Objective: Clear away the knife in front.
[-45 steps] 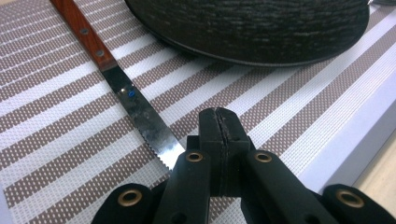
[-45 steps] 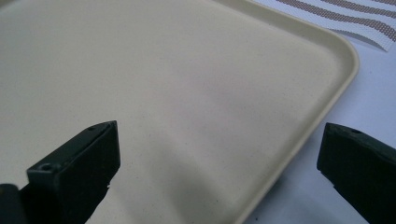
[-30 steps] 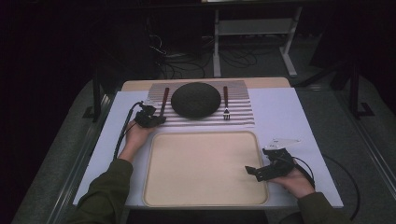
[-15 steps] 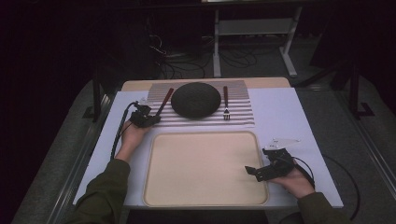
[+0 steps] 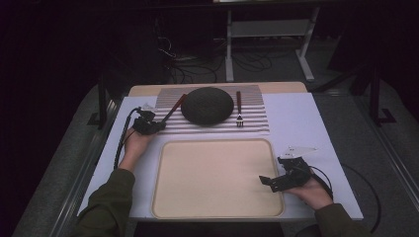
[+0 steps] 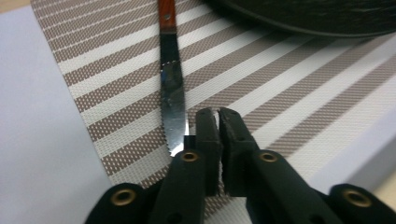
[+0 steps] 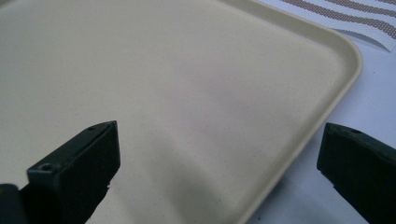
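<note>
From above, the left gripper (image 5: 146,124) sits at the near left corner of the striped placemat (image 5: 252,121), right at the tip of the knife (image 5: 173,108), left of the dark plate (image 5: 207,105). The right gripper (image 5: 281,178) rests at the near right edge of the cream tray (image 5: 217,177).

Left gripper view: jaws almost pressed together, having just begun parting, nothing between them; the serrated blade lies just beside them.

Right gripper view: jaws spread wide, empty, straddling the tray's rim.

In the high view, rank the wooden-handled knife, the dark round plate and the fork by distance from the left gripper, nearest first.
1. Wooden-handled serrated knife, on the striped mat right beside the left gripper.
2. Dark round plate, mid-mat.
3. Fork with dark handle, beyond the plate, on the mat's right side.
</note>
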The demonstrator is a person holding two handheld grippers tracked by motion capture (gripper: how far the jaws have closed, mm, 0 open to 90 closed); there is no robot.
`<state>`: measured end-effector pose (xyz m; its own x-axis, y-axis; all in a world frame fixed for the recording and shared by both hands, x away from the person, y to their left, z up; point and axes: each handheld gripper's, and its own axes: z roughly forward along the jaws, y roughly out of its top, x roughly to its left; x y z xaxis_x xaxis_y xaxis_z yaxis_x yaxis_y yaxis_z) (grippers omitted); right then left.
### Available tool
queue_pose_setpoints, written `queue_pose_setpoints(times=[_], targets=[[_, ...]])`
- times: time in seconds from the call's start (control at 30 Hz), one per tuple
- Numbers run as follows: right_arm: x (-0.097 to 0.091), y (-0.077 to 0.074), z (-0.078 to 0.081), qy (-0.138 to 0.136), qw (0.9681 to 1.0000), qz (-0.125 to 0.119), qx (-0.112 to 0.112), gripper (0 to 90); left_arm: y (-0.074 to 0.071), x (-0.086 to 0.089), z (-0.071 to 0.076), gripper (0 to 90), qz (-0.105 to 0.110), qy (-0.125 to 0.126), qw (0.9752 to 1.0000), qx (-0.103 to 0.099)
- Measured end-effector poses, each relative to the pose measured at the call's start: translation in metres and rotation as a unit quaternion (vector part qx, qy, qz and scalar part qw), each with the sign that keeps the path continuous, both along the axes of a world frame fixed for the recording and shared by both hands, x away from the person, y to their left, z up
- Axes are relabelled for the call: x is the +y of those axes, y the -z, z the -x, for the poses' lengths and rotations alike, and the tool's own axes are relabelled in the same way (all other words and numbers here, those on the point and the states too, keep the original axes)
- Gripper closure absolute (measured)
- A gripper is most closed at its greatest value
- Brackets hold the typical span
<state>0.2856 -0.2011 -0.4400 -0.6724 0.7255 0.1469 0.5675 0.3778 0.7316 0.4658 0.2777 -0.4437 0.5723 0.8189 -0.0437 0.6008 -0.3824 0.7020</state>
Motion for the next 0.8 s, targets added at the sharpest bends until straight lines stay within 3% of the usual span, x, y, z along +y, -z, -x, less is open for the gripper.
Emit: queue_pose_setpoints(times=[0.2, 0.37, 0.43, 0.63, 0.8], targets=[[0.0, 0.0, 0.0, -0.001, 1.0, -0.001, -0.001, 0.0, -0.016, 0.006, 0.017, 68.9, 0.023, 0.019, 0.9995, -0.007], [0.0, -0.001, 0.0, -0.002, 1.0, -0.002, -0.002, 0.0, -0.025, 0.006, 0.037, 56.3, 0.029, 0.042, 0.9986, -0.009], [0.0, -0.001, 0.0, -0.003, 1.0, -0.001, -0.002, 0.0, -0.029, 0.007, 0.045, 48.8, 0.039, 0.05, 0.9979, -0.012], [0.001, -0.001, 0.001, -0.004, 1.0, -0.002, 0.0, 0.0, -0.035, 0.008, 0.072, 38.5, 0.067, 0.076, 0.9947, -0.018], [0.001, -0.001, 0.0, -0.003, 1.0, -0.002, -0.001, 0.0, -0.036, 0.006, 0.097, 27.4, 0.075, 0.095, 0.9922, -0.031]])
